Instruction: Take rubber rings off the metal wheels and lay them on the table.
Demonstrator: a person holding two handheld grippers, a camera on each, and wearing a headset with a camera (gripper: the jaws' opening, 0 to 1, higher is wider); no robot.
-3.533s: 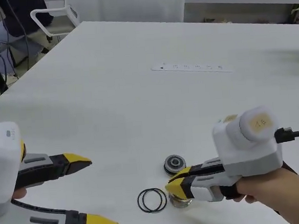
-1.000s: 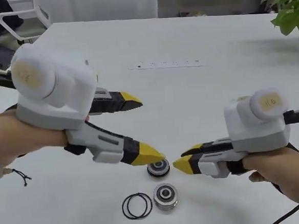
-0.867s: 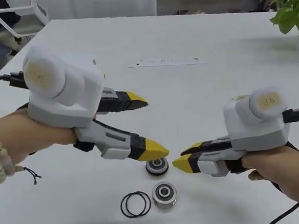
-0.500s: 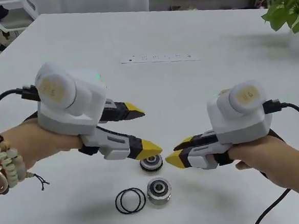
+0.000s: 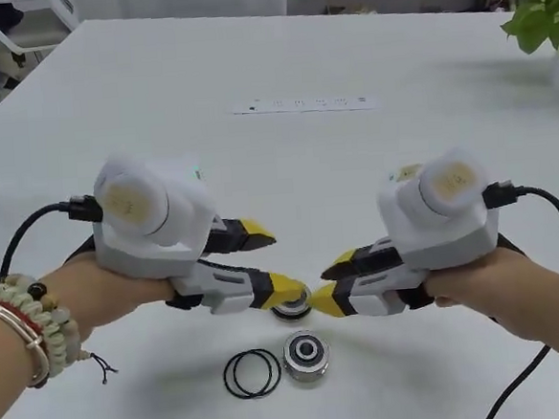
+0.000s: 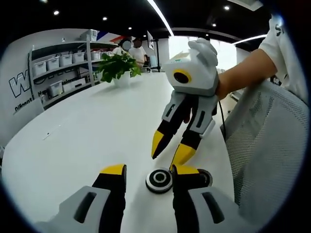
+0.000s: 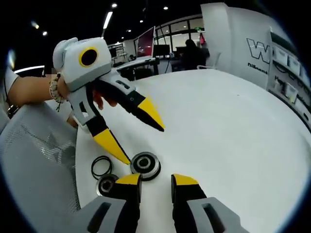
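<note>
White rectangular table (image 5: 365, 60): the work surface, bearing every item below.

Left gripper (image 5: 278, 262), white-bodied with black jaws tipped in yellow, held in the person's left hand: it reaches in from the left, jaws parted with a clear gap. In the left gripper view the jaw tips flank the near edge of the wheel. The pictures do not settle whether either tip touches it.

Right gripper (image 5: 327, 285), of the same build, held in the person's right hand: it reaches in from the right, jaws parted by a narrower gap and gripping nothing. Its tips face the left gripper's, near them, above the same wheel.

Flat white power strip (image 5: 305, 104): lies well apart from the grippers, toward the far side of the table.

Dark-rimmed round metal wheel (image 5: 289, 309): lies flat on the table between the opposed jaw tips.

Silver round metal wheel (image 5: 305, 355): rests on the table just beside the first, nearer the person.

Thin black rubber rings (image 5: 252, 373): lie flat and overlapping on the table, just beside the silver wheel on its left.
</note>
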